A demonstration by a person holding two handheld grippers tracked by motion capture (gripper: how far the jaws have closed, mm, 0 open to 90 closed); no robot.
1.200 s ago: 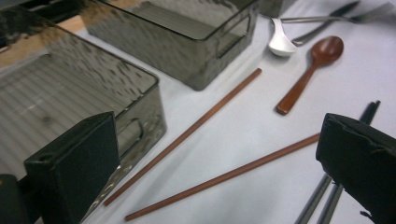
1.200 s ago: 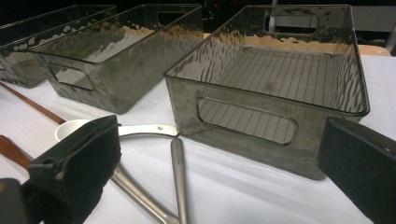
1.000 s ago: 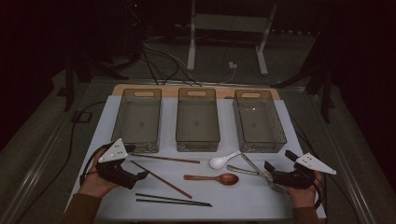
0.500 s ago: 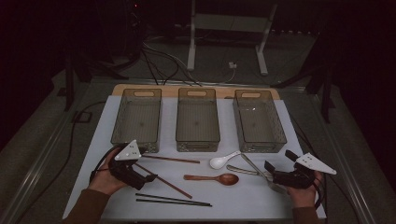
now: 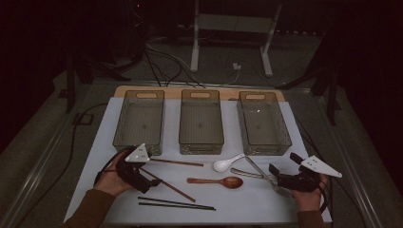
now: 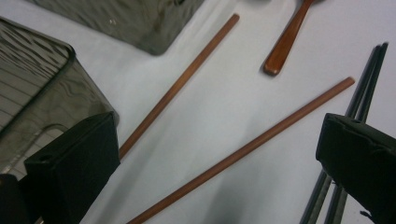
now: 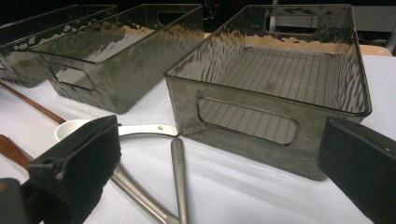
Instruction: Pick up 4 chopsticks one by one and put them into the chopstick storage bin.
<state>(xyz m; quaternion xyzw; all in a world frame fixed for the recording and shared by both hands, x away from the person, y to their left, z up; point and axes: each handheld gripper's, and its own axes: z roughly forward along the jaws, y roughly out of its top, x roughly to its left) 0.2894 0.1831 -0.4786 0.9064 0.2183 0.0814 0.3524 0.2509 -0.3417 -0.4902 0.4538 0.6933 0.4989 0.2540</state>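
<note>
The left gripper (image 6: 219, 163), jaws apart, straddles a slim reddish-brown wooden chopstick (image 6: 243, 151) to pinch it; at 3 o'clock, the right gripper (image 5: 281, 174) waits, jaws spread, over the bench (image 5: 95, 156).

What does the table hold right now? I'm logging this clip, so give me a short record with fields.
surface: white mat
bins: three clear bins in a row, all empty
wooden chopsticks: two wooden chopsticks, apart, one between the left jaws
black chopsticks: pair of black chopsticks near front edge
spoons: wooden spoon; white spoon
metal utensils: metal utensils ahead of right gripper
left gripper: open, over chopstick
right gripper: open
</note>
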